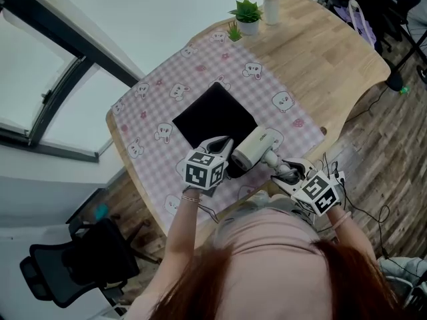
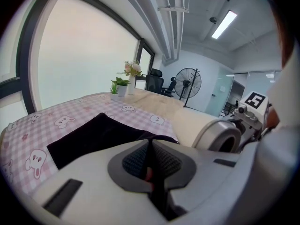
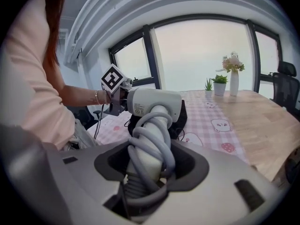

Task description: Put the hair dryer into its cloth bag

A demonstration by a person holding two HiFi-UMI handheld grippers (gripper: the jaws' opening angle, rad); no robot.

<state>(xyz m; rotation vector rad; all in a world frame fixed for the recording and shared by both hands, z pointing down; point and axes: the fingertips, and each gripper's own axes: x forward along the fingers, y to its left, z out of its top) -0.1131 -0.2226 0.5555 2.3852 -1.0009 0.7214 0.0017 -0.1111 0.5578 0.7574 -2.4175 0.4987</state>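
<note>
Grips the hair dryer (image 3: 152,104) by its handle in the right gripper (image 3: 147,172), jaws set wide around handle and wound cord (image 3: 164,142). Pinches the near hem of the black cloth bag (image 1: 215,115) in the left gripper (image 2: 150,165), jaws closed down onto the fabric. Holds the dryer's barrel in the air just beside that raised hem, over the checked cloth (image 1: 150,105) on the bench (image 1: 327,52), apparently not yet inside, with the rest of the bag flat beyond.

To do the step well:
- Lift the hem clear of the checked cloth until the mouth gapes.
- Point the barrel's wide end low and along the bag's length, then slide it in rather than press it down.
- Mind the cord loops, likely to catch on the hem.
- Let go of the handle only with the barrel well inside.

Only in the head view: the bag's whole square outline and the barrel's line-up with it, though with the mouth hidden under the left gripper.

Only in the left gripper view: fabric rising into the jaws and the barrel's round open end at right. Cannot tell there whether one layer or both is pinched.

Only in the right gripper view: the coils round the handle and dark fabric just behind the barrel.
</note>
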